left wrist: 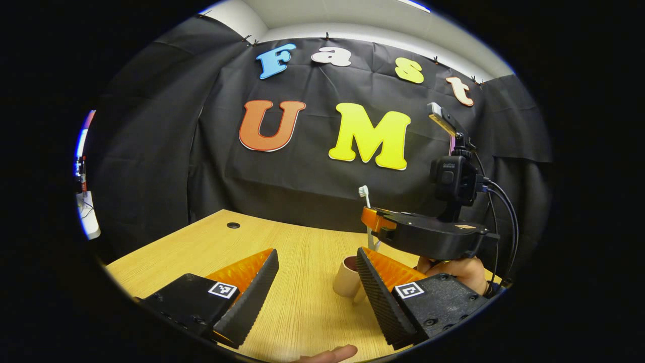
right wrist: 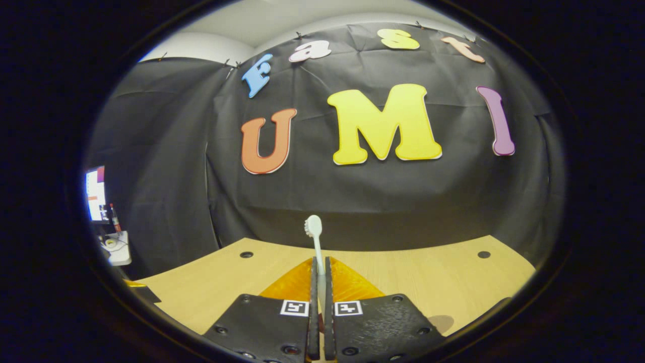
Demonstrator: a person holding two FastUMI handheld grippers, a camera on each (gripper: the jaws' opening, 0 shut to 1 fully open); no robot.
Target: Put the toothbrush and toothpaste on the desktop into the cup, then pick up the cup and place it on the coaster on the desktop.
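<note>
The right tongs [right wrist: 320, 302] clamp the toothbrush [right wrist: 314, 237] upright above the cup [left wrist: 347, 277]; not yet in. Left tongs [left wrist: 315, 282] gape apart over the tabletop [left wrist: 302, 252].

Hovered over the wooden table [left wrist: 302, 302] with the left gripper [left wrist: 316, 290], fingers spread wide apart and holding nothing. Saw the cup [left wrist: 346, 277] standing upright between them, closer to the right finger. Saw the right gripper [left wrist: 379, 227] above the cup, gripping the toothbrush [left wrist: 364, 192] upright, bristles up. Caught a hand [left wrist: 461, 272] beneath that gripper.
</note>
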